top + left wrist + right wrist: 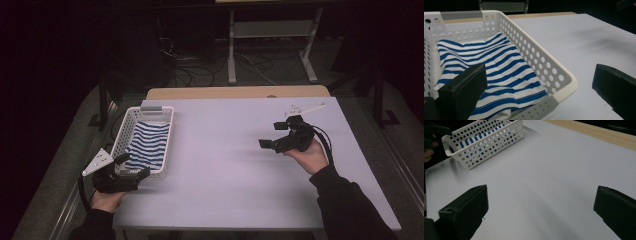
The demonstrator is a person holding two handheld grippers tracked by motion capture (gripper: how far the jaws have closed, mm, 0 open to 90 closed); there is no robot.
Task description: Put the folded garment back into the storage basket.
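Note:
A white perforated basket (167, 131) stands at the table's left side, and a folded blue-and-white striped cloth (148, 144) lies flat inside it. My left gripper (134, 166) hovers at the basket's near end, open and holding nothing. In the left gripper view its jaws stand wide apart, one over the cloth (499, 72) and the other outside the basket's rim (564, 75). My right gripper (271, 135) is held above the bare table at the right, open and empty, and faces across the table toward the basket (491, 147).
The table has a pale surface (225, 160) with a wooden strip (235, 92) along its far edge. Beyond it, on the dark floor, are cables and a white metal stand (270, 45). The other hand (427, 151) appears at the left edge of the right gripper view.

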